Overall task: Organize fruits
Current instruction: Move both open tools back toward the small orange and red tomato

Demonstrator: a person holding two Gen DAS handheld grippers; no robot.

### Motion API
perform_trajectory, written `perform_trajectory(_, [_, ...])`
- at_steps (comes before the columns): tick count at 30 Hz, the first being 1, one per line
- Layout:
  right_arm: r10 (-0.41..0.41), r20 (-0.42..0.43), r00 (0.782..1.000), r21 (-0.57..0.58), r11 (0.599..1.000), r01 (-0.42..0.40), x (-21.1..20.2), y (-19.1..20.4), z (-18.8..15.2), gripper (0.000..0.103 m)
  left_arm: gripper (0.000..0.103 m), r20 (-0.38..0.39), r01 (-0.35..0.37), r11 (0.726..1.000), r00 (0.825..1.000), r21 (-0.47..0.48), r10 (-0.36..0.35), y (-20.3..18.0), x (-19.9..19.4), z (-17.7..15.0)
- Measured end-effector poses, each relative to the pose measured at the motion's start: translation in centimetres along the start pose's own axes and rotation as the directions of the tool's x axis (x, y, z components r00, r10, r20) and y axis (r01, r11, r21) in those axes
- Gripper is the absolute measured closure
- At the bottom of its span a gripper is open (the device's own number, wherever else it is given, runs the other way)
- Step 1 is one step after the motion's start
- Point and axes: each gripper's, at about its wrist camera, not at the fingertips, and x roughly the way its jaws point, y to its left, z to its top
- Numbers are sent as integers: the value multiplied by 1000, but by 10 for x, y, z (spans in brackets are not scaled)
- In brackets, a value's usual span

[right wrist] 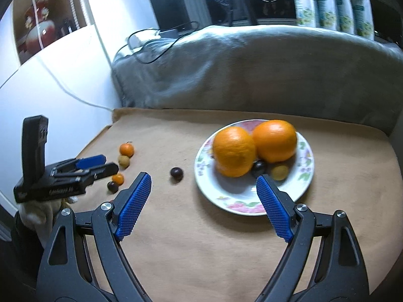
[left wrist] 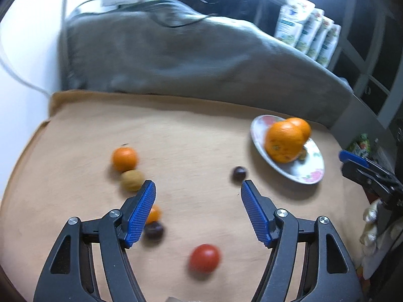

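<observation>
Tan cloth covers your bench, with two oranges on the plate at its right. Both your left tool and right tool gape empty. Small fruits lie loose at left.

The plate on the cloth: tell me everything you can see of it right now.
The plate is round, shallow and white, glossy like ceramic, with pink and green flowers around its rim. It sits flat on the tan cloth. It holds two large oranges touching side by side, a dark round fruit and a small yellowish one. One pad of the right gripper overlaps its near rim in the picture.
</observation>
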Motion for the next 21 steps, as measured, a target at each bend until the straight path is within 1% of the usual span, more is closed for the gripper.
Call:
perform_trajectory(5, [31,-16,999,-32,999,-31,8,18,-2,15,33,-1,-30,998,1000,-63,30,30,-4,-3])
perform_trajectory(11, [61,-41,997,-77,995,-64,16,39,-5,15,33,-2,-47,993,999,-107,47,54,-7,-8])
perform_trajectory(18, [104,-93,990,-128,985,-116,31,63,-11,15,33,-18,-25,988,1000,-152,23,73,0,-10])
perform_trajectory(21, [119,-116,986,-144,980,-135,38,72,-14,15,37,-24,-18,987,1000,-161,14,78,2,-11])
